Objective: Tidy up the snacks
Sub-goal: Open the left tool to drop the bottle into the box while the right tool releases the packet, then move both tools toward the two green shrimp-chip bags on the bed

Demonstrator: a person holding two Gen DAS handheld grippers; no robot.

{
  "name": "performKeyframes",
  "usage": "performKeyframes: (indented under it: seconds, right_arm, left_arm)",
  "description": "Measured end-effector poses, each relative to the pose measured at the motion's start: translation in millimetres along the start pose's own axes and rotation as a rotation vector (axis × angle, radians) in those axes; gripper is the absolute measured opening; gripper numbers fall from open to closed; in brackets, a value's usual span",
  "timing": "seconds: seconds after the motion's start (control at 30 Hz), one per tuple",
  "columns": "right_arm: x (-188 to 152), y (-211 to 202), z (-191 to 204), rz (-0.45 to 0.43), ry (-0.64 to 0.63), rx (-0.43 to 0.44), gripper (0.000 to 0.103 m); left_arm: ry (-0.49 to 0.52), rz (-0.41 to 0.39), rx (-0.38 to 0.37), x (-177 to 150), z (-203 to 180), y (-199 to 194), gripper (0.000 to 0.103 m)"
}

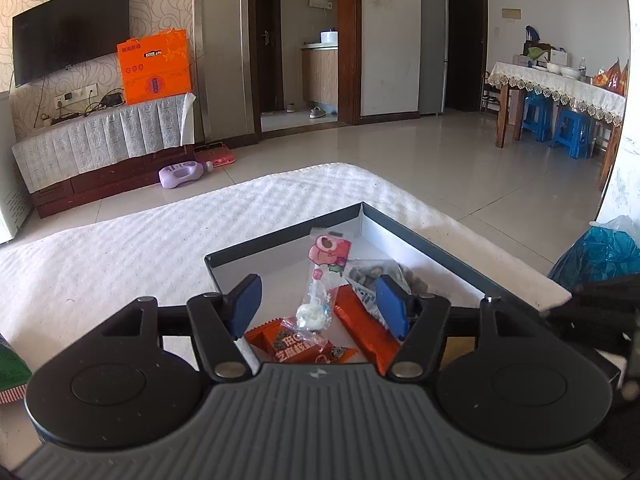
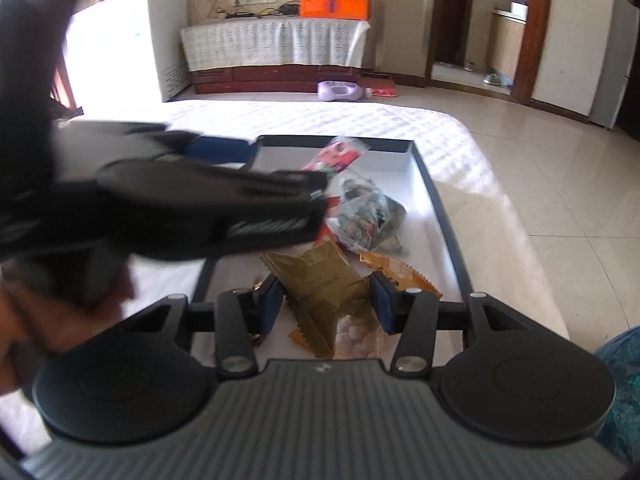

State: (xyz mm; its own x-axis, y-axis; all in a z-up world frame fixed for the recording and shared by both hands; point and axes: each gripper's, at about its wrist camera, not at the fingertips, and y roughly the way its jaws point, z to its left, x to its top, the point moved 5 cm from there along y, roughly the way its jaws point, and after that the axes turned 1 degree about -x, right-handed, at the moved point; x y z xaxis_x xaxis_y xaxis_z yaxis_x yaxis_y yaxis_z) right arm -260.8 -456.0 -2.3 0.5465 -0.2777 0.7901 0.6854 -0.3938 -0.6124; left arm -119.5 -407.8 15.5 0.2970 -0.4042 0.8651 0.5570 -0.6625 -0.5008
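A shallow box tray, dark rim [image 1: 424, 240] and white floor, lies on the towel-covered table and holds several snacks. My left gripper [image 1: 319, 306] hangs open over its near end. A clear-wrapped lollipop with a pink bear label [image 1: 326, 254] lies loose below, between the blue pads, among orange packets [image 1: 296, 346] and a clear bag of nuts [image 1: 372, 274]. In the right wrist view my right gripper [image 2: 326, 306] is shut on a gold snack packet [image 2: 320, 284], held tilted over the tray [image 2: 438, 204]. The blurred left gripper [image 2: 260, 176] crosses the tray's left side there.
The white towel [image 1: 160, 240] covers the table, whose far edge drops to a tiled floor. A blue plastic bag [image 1: 600, 252] sits off the right edge and a green package [image 1: 12, 368] at the left. A hand [image 2: 60, 320] holds the left gripper.
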Motion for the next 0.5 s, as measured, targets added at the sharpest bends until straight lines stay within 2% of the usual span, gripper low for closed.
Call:
performKeyframes:
  seconds: [0.17, 0.23, 0.3, 0.5]
  right_arm:
    - [3, 10, -7, -0.023, 0.020, -0.014, 0.052]
    - [1, 8, -3, -0.021, 0.000, -0.006, 0.059]
    - [-1, 2, 1, -0.019, -0.026, 0.007, 0.062]
    - [-18, -33, 18, 0.034, -0.081, 0.041, 0.062]
  left_arm:
    - [0.022, 0.008, 0.011, -5, -1, -5, 0.073]
    - [0.027, 0.012, 0.018, -7, 0, -9, 0.075]
    - [0.035, 0.012, 0.020, -10, -1, -15, 0.076]
    - [0.077, 0.005, 0.020, -19, -13, -40, 0.077]
